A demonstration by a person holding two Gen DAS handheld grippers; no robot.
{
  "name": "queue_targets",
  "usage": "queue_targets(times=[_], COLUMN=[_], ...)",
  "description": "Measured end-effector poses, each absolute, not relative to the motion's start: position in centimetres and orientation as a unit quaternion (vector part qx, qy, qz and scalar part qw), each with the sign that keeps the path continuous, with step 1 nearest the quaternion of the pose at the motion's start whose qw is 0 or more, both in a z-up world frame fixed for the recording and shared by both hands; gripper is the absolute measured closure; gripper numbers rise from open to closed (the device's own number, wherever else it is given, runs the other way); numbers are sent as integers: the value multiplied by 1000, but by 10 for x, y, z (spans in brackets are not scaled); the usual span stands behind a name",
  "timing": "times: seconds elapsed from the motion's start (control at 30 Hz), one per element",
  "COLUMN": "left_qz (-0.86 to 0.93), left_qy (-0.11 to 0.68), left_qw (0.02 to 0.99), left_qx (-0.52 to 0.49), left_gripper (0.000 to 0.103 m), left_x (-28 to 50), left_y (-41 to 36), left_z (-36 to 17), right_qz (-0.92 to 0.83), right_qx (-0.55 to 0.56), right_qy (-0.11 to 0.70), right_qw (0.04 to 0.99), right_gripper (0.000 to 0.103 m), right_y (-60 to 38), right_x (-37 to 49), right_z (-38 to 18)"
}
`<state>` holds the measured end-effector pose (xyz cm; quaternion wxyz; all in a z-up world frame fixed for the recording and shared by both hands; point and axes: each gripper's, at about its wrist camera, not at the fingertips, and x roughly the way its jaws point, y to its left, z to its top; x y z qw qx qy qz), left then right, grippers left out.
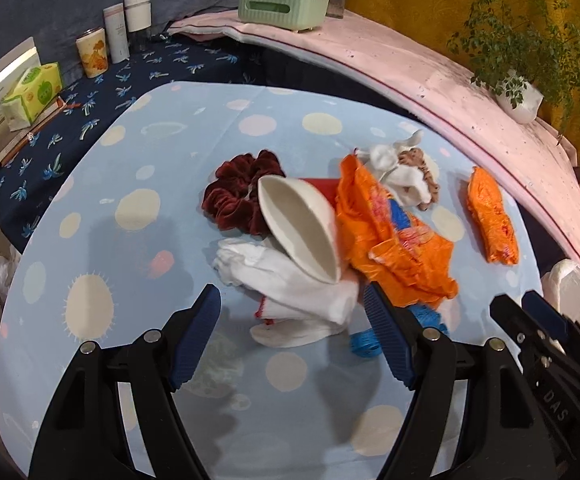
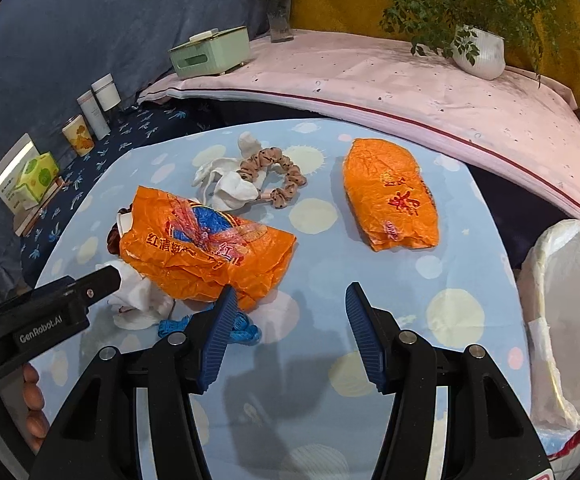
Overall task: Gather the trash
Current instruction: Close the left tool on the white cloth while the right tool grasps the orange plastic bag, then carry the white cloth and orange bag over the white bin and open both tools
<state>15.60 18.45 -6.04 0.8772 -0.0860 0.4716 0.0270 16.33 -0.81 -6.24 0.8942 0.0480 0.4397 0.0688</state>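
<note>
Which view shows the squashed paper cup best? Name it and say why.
The left wrist view. There the paper cup lies on its side, its flattened white mouth open to the camera, between the dark red scrunchie and the orange bag. In the right wrist view that bag hides nearly all of it.

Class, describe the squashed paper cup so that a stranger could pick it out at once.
Start at the blue spotted tablecloth and find the pile near its middle. The paper cup lies on its side there, between the dark red scrunchie and the crumpled orange bag. It alone is stiff, its white mouth squashed oval.
</note>
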Motion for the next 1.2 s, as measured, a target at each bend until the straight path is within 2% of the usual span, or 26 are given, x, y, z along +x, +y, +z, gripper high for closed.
queue_targets(times=[0.07, 0.13, 0.3, 0.33, 0.37, 0.4, 0.43, 0.47, 0.57, 0.63, 0.7, 0.73, 0.83, 1.2], left_qz=[22, 19, 15, 14, 11, 8, 5, 1, -15, -24, -29, -30, -40, -70], left_qy=[479, 483, 493, 497, 499, 501, 502, 503, 511, 514, 516, 513, 513, 478], left_qw=[873, 870, 864, 862, 860, 859, 858, 857, 852, 849, 848, 850, 849, 871], left_qx=[-88, -94, -98, -100, -103, -107, -110, -111, -114, -119, -119, -117, -117, -92], left_gripper=[31, 20, 20, 20, 20, 21, 23, 25, 40, 54, 62, 71, 89, 93], left_x=[157, 159, 166, 168, 170, 171, 172, 173, 174, 174, 173, 172, 169, 148], left_y=[188, 192, 197, 197, 197, 198, 197, 197, 192, 189, 186, 184, 179, 142], left_z=[-68, -73, -87, -90, -92, -94, -95, -97, -101, -103, -102, -100, -95, -53], right_qz=[76, 82, 91, 93, 97, 100, 102, 103, 106, 107, 105, 104, 98, 55], right_qx=[48, 46, 45, 45, 43, 40, 39, 40, 43, 45, 44, 44, 47, 69], right_qy=[444, 450, 462, 465, 470, 476, 480, 481, 481, 479, 473, 470, 459, 408], right_qw=[891, 888, 881, 879, 876, 873, 871, 870, 869, 870, 874, 876, 882, 909], right_gripper=[48, 48, 50, 55, 66, 72, 80, 81, 86, 87, 88, 88, 89, 89], right_y=[0, 7, 20, 21, 23, 24, 25, 25, 23, 21, 19, 17, 10, -39], right_x=[169, 175, 189, 191, 193, 195, 196, 196, 194, 192, 189, 188, 183, 157], right_z=[-68, -74, -90, -92, -96, -99, -102, -105, -107, -105, -100, -96, -85, -36])
